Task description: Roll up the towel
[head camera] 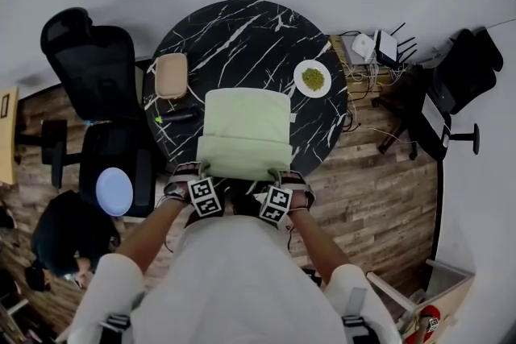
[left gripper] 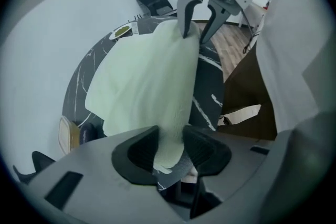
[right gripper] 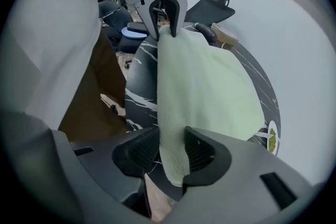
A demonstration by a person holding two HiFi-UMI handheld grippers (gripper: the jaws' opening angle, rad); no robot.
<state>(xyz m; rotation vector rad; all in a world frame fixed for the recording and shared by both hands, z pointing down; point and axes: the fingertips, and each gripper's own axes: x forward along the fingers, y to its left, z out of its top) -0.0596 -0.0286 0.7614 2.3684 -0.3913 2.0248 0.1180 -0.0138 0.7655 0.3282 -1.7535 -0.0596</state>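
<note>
A pale green towel (head camera: 246, 121) lies on the round black marble table (head camera: 242, 32), and its near edge (head camera: 242, 155) is thick and doubled over. My left gripper (head camera: 188, 172) holds the near left corner and my right gripper (head camera: 295, 176) the near right corner. In the left gripper view the towel (left gripper: 142, 81) runs down between the pads of my left gripper (left gripper: 169, 140), which pinch it; my right gripper (left gripper: 197, 26) bites the far corner. In the right gripper view my right gripper (right gripper: 172, 145) squeezes the towel (right gripper: 205, 86), and the left gripper (right gripper: 167, 23) is at the other end.
A white plate with green food (head camera: 312, 79) sits at the table's right rim. A tan lidded container (head camera: 171, 75) and a dark object (head camera: 179, 117) lie at its left side. Black office chairs (head camera: 97, 68) stand left of the table, cables and devices (head camera: 379, 52) to the right.
</note>
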